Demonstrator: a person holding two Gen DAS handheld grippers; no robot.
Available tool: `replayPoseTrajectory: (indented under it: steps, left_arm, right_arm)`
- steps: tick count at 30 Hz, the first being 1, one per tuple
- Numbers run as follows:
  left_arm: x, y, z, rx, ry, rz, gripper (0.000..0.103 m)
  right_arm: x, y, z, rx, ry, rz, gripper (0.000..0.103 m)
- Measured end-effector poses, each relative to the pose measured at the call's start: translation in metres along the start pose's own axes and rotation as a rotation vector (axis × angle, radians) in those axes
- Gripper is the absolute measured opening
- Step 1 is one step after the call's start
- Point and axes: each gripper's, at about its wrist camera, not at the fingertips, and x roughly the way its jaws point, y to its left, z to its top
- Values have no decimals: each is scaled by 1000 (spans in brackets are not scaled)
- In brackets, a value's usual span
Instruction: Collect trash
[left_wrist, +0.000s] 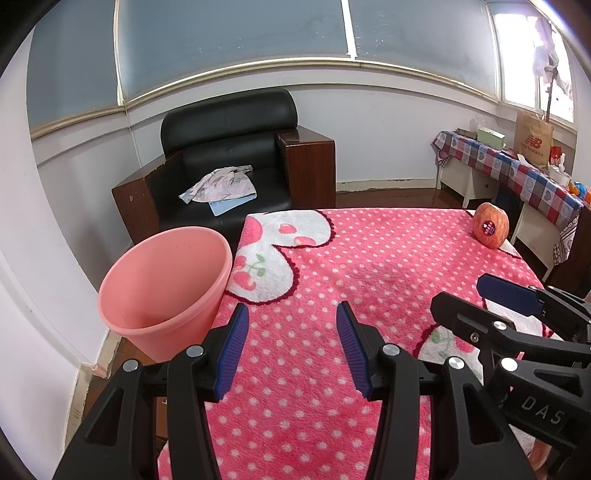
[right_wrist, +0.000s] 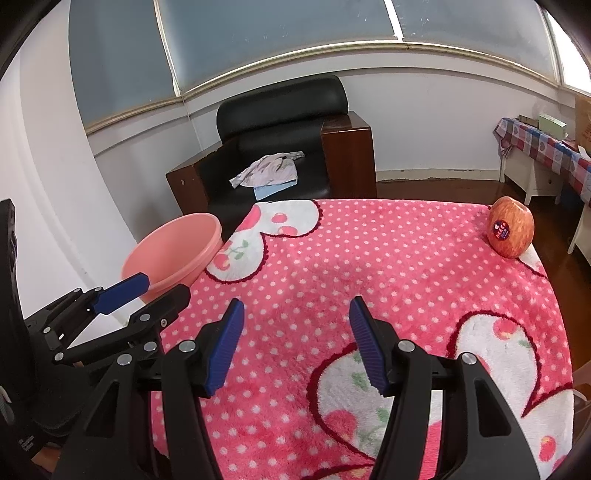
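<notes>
A desk covered by a fluffy pink blanket with white dots and cherry-heart patches fills both views. One apple, bearing a small round sticker, sits at the blanket's far right corner, well apart from both grippers. One pink bin stands off the desk's left edge, just beside it.

The left wrist view looks down into the bin, which appears to hold nothing, and shows a brown paper bag on a checked-cloth side table at the far right (the right wrist view catches only that table's end). The right wrist view shows more of the blanket's near right corner with its large heart patch.

The left gripper hangs above the blanket, jaws apart with nothing between them. The right gripper is likewise released and empty.

Behind the desk stands one black armchair with crumpled cloth on its seat.
</notes>
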Motion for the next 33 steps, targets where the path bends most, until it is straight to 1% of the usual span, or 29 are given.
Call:
replayPoseTrajectory:
  steps: [7,10,16,21,33]
  left_arm:
    - [0,0,0,0,0,-1,49]
    - [0,0,0,-1,0,-1,49]
    - [0,-2,0,2,0,-3,49]
    - [0,-11,0,6,0,-9,49]
    - [2,-11,0,4,2,-15,49]
  right_arm:
    - [-3,-7,1,-5,-11,-6,60]
    - [-4,4,-1,-7,-13,-11,60]
    - [-5,5,-1,-8,-15,-15,60]
    - [-3,5,-1,-6,-14,-17,60]
    - [-2,3,-3,-4,-10,-19,60]
